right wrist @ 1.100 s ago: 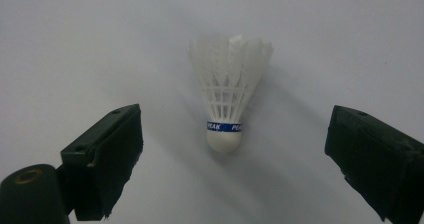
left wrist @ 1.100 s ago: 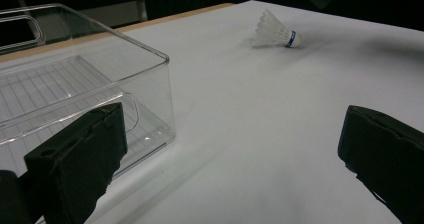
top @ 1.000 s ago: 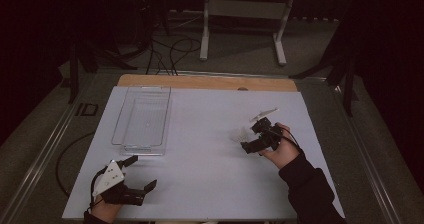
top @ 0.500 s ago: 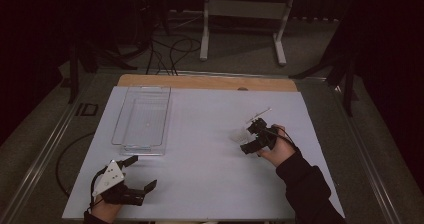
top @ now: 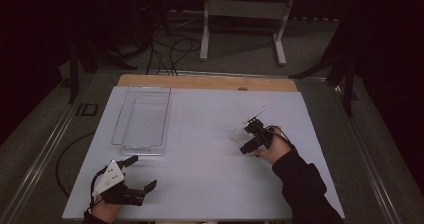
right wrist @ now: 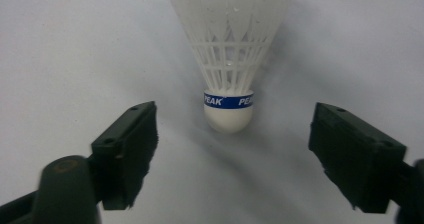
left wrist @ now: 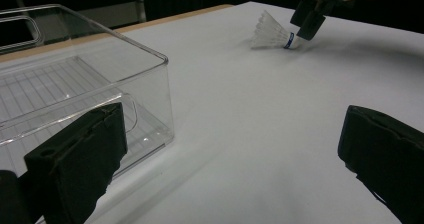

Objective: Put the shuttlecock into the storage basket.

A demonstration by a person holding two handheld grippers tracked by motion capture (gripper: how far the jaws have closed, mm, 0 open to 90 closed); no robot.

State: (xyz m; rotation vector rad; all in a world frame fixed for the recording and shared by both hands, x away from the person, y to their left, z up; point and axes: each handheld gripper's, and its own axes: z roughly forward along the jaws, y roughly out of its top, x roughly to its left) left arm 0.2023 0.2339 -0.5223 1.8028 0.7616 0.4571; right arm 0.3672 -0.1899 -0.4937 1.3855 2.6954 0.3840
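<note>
A white shuttlecock [right wrist: 227, 59] with a blue band lies on its side on the white table [top: 200, 134], right of centre. My right gripper [right wrist: 232, 149] points at its cork end. The jaws stand open on either side of the cork and have just been closing. Neither pad touches the cork. In the high view the shuttlecock [top: 237, 136] is just left of the right gripper [top: 248, 137]. From the left gripper view the shuttlecock [left wrist: 270, 33] and the right gripper [left wrist: 307, 26] are far off. My left gripper [top: 141, 173] rests open at the front left, holding nothing.
A clear plastic bin [top: 120, 119] stands at the left of the table, its near corner [left wrist: 100, 79] close beside my left gripper [left wrist: 230, 154]. A wooden strip [top: 207, 82] runs along the table's far edge. A white stand and cables sit on the floor beyond.
My right gripper has sunk a little toward the table at the shuttlecock, and its jaws have narrowed. The left gripper has not moved.
</note>
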